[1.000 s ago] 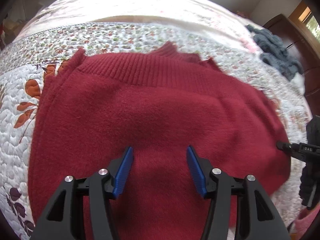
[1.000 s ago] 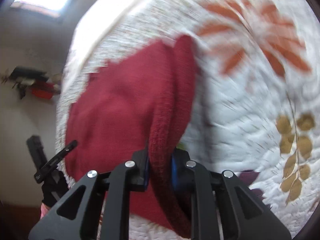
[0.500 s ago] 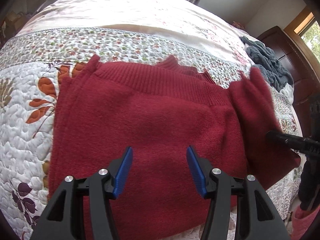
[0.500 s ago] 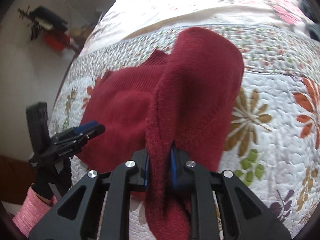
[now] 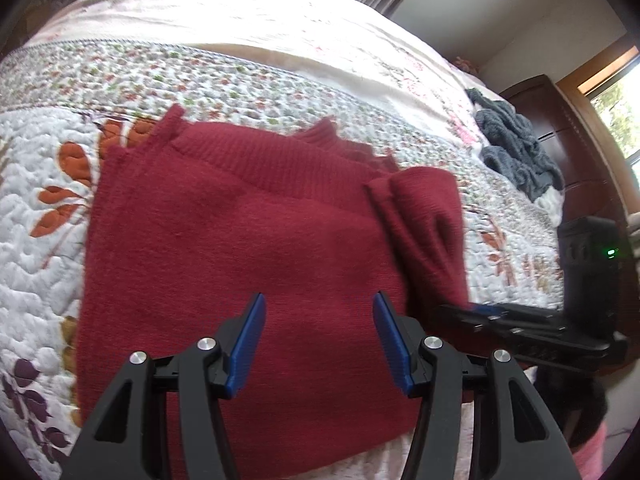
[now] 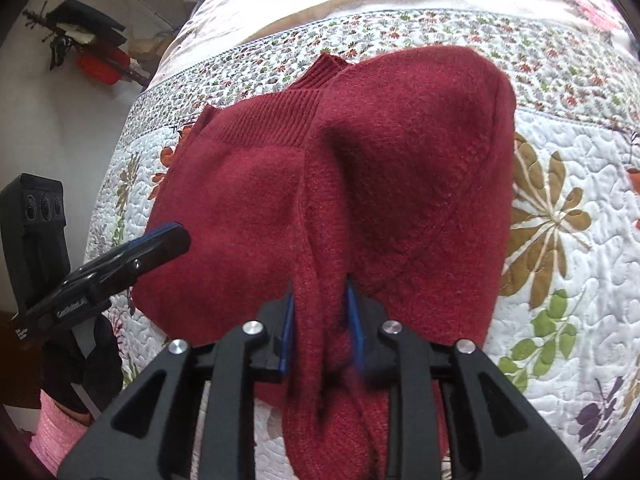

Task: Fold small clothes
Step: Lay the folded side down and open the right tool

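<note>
On the bed (image 5: 48, 264), a red sweater (image 5: 224, 240) lies flat across the floral quilt, ribbed hem toward the far side. Left hand-held gripper (image 5: 318, 344) hovers over the near part of the sweater, blue pads (image 5: 246, 344) spread wide, nothing between them. Right hand-held gripper (image 6: 320, 328) pinches a bunched fold of the sweater's right side; the cloth runs between its pads and hangs down toward the camera. That fold is lifted and arched over the flat body, its far edge reaching the flowered band of the quilt. In the left wrist view the raised fold stands at the sweater's right edge, with the right gripper's tip at its near end. Grey knit garment (image 5: 516, 152) lies heaped far right on the bed, well apart from the sweater, near a dark wooden headboard (image 5: 576, 136).
</note>
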`<action>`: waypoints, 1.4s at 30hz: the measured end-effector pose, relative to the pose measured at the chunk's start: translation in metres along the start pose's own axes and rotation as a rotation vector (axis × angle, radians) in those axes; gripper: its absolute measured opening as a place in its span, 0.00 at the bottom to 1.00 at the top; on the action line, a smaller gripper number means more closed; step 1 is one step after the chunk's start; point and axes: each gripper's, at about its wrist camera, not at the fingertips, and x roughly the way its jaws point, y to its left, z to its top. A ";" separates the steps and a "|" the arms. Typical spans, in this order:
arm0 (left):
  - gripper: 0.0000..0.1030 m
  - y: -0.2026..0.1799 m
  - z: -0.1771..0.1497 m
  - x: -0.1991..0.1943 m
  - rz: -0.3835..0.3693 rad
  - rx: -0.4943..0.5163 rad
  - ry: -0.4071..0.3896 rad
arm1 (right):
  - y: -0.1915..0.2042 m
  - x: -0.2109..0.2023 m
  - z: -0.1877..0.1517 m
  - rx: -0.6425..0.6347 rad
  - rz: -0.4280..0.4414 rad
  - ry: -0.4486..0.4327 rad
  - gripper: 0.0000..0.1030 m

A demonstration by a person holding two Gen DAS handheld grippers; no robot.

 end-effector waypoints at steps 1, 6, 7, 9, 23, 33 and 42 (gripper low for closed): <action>0.54 -0.002 0.001 0.002 -0.019 -0.006 0.005 | 0.001 0.002 0.000 0.003 0.000 0.004 0.26; 0.54 -0.008 0.003 0.010 -0.096 -0.062 0.027 | 0.001 0.007 0.005 0.045 0.067 0.022 0.41; 0.54 -0.008 0.004 0.012 -0.106 -0.073 0.032 | -0.001 0.006 0.005 0.059 0.088 0.028 0.42; 0.54 -0.009 0.005 0.016 -0.128 -0.093 0.040 | -0.008 0.001 0.006 0.118 0.150 0.035 0.42; 0.54 -0.030 0.010 0.050 -0.263 -0.152 0.096 | -0.089 -0.065 -0.027 0.267 0.138 -0.118 0.42; 0.55 -0.039 0.011 0.089 -0.236 -0.175 0.151 | -0.126 -0.037 -0.067 0.355 0.198 -0.095 0.44; 0.47 -0.057 0.012 0.108 -0.313 -0.202 0.171 | -0.124 -0.034 -0.071 0.347 0.204 -0.114 0.46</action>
